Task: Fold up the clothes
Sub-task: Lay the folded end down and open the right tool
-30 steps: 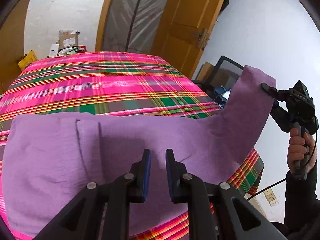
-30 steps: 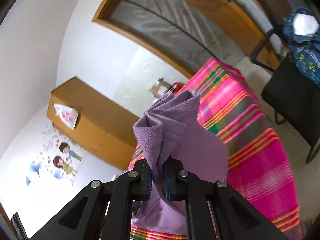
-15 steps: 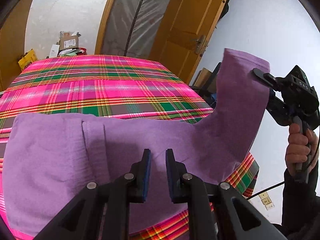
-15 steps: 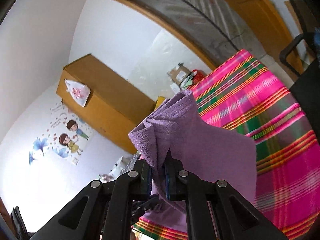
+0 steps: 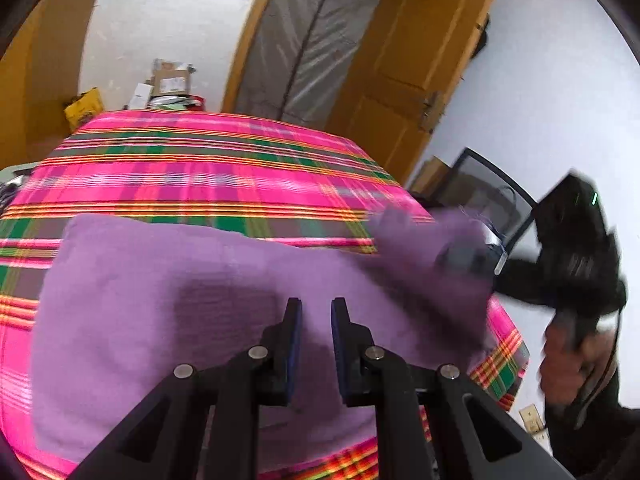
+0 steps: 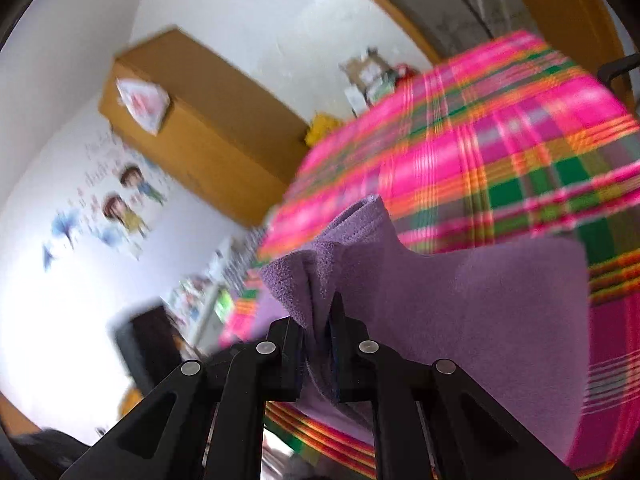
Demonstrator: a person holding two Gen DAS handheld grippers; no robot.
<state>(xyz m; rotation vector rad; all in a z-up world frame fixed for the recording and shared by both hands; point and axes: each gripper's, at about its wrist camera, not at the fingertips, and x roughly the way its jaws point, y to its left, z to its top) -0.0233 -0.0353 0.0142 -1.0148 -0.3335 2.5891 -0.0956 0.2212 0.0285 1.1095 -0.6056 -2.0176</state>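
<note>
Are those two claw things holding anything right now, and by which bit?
The right gripper pinches the purple cloth by a bunched corner. The left gripper is open over it, holding nothing.

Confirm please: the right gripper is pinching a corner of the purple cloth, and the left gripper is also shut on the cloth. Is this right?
Not quite. The right gripper does pinch a corner of the purple cloth, but the left gripper is open: the left wrist view shows its fingers apart above the cloth, gripping nothing.
</note>
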